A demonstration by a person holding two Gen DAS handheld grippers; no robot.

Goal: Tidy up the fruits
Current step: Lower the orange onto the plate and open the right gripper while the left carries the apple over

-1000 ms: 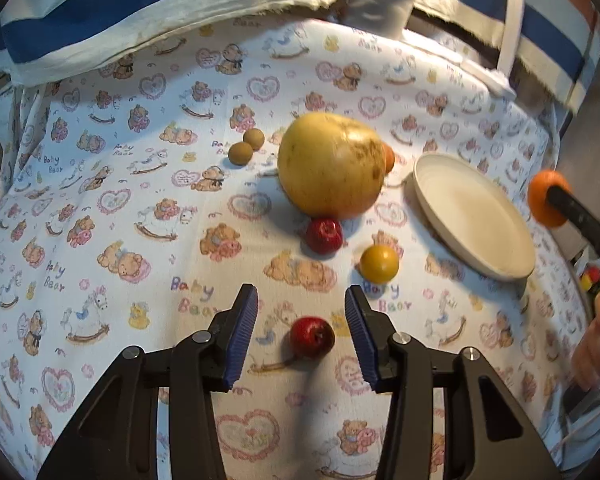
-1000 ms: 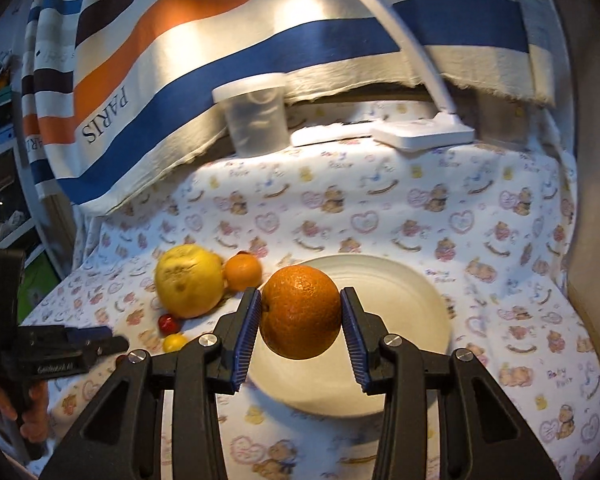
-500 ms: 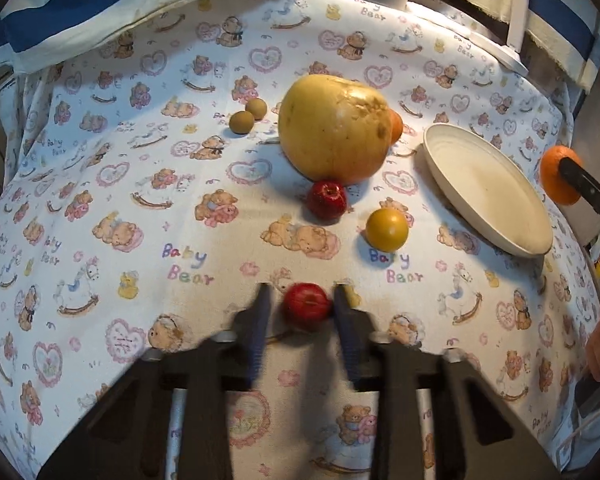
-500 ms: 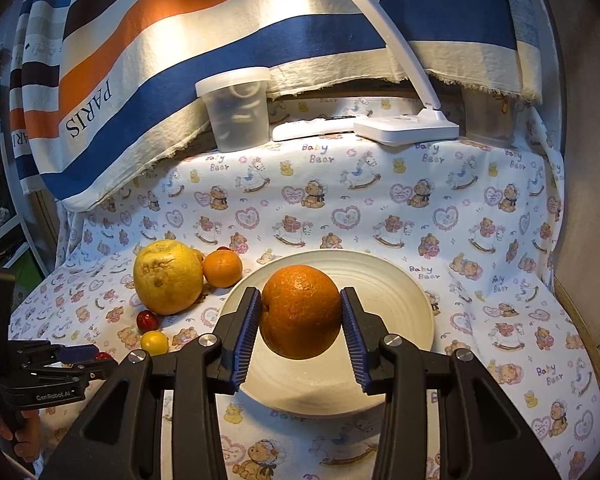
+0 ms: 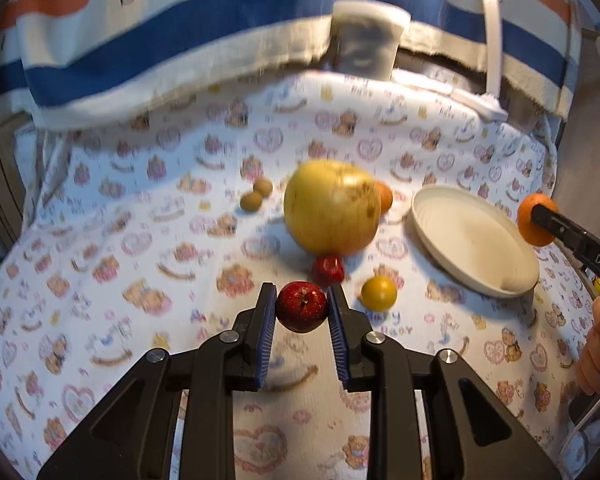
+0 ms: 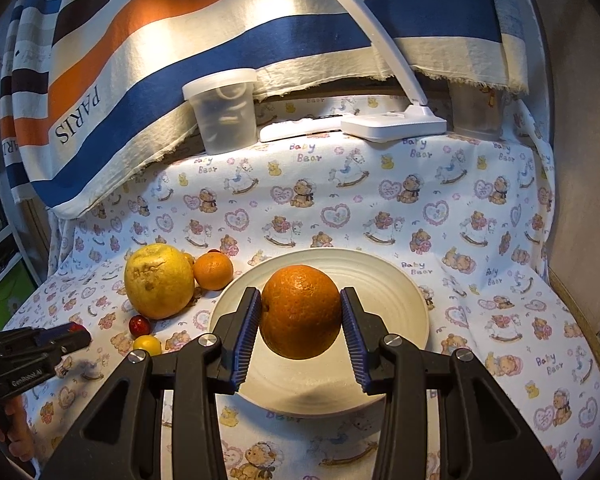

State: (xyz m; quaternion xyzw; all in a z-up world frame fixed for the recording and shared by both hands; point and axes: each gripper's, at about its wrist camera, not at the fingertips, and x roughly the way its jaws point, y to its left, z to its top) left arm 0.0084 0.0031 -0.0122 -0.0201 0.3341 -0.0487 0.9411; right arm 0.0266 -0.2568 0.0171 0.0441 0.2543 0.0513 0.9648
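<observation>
My left gripper (image 5: 302, 307) is shut on a small red apple (image 5: 301, 306) and holds it above the cloth. My right gripper (image 6: 300, 312) is shut on a large orange (image 6: 300, 312) and holds it over the cream plate (image 6: 384, 284). The plate also shows in the left wrist view (image 5: 476, 240), with the orange (image 5: 534, 218) at its right edge. On the cloth lie a big yellow pomelo (image 5: 332, 206), a second red fruit (image 5: 329, 269), a small yellow fruit (image 5: 378, 293), a small orange (image 6: 213, 271) and two brown fruits (image 5: 257, 195).
A clear lidded tub (image 6: 224, 110), a white lamp base (image 6: 394, 124) and a remote (image 6: 300, 130) stand at the back under a striped towel (image 6: 180, 48). The cloth drops off at the right table edge (image 6: 580, 312).
My left gripper closed on the red apple and lifted it off the cloth. My right gripper moved the orange further over the plate.
</observation>
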